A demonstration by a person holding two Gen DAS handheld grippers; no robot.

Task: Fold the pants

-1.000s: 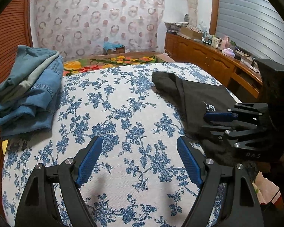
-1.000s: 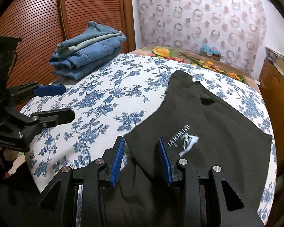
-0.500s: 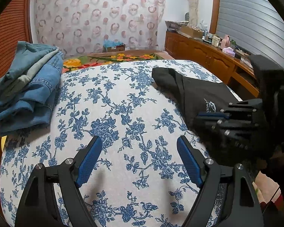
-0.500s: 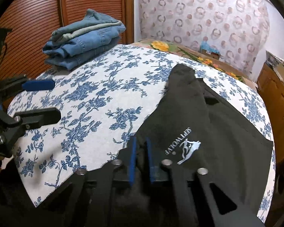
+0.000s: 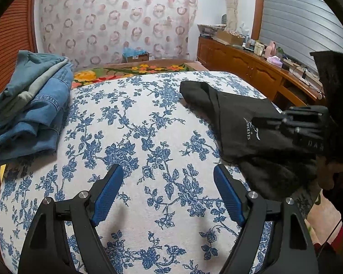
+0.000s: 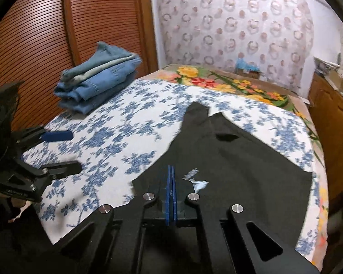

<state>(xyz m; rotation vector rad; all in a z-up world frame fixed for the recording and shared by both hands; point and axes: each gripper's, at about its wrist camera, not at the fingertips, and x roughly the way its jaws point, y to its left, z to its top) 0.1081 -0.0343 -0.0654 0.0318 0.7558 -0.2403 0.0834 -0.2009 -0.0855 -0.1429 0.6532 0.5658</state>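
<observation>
The black pants (image 6: 228, 159) lie spread on the right half of the bed (image 5: 130, 137), a white logo near their closest edge. The right gripper (image 6: 171, 182) has its blue fingers (image 6: 169, 196) pinched together on that near edge of the cloth. The left gripper (image 5: 165, 182) hangs over the bare flowered sheet, fingers (image 5: 107, 191) spread wide and holding nothing. A stack of folded jeans (image 5: 27, 105) sits at the bed's far left corner
</observation>
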